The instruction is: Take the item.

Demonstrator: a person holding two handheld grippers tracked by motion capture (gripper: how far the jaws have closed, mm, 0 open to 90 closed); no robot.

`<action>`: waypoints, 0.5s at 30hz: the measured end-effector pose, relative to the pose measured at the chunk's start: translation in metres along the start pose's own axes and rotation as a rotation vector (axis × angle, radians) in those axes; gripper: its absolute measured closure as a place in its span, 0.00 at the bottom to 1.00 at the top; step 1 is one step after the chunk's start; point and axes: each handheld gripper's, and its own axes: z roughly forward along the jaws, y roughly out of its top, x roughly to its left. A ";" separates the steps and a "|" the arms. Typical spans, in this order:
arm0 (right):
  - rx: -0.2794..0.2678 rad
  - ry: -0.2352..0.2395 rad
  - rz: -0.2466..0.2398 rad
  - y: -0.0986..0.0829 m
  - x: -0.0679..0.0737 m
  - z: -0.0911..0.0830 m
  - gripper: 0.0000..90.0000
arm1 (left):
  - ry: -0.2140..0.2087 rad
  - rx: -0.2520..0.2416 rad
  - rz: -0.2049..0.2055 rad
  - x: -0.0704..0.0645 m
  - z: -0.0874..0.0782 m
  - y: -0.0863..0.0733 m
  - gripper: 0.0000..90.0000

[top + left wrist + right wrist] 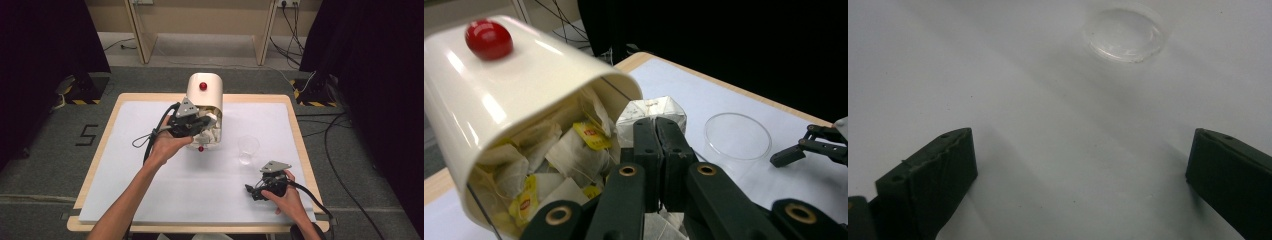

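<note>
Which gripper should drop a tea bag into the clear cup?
Left. The left gripper is shut on a white tea bag at the cream container; the right gripper is open, holding nothing, near the clear cup.

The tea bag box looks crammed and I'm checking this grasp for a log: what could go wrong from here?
1. The left tool is shut on a white tea bag at the mouth of the tea bag box; pulling may drag out neighbouring bags by their strings.
2. The clear cup stands near the box and looks light, so a swing toward it might tip it.
</note>
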 end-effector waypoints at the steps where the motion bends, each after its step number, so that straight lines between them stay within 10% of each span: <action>1: -0.001 0.000 -0.001 0.000 0.000 0.000 0.01 | 0.000 -0.003 0.004 -0.001 -0.001 0.002 0.97; 15: -0.002 -0.002 -0.004 0.000 0.000 0.000 0.01 | -0.046 -0.045 0.040 -0.020 -0.002 0.024 0.97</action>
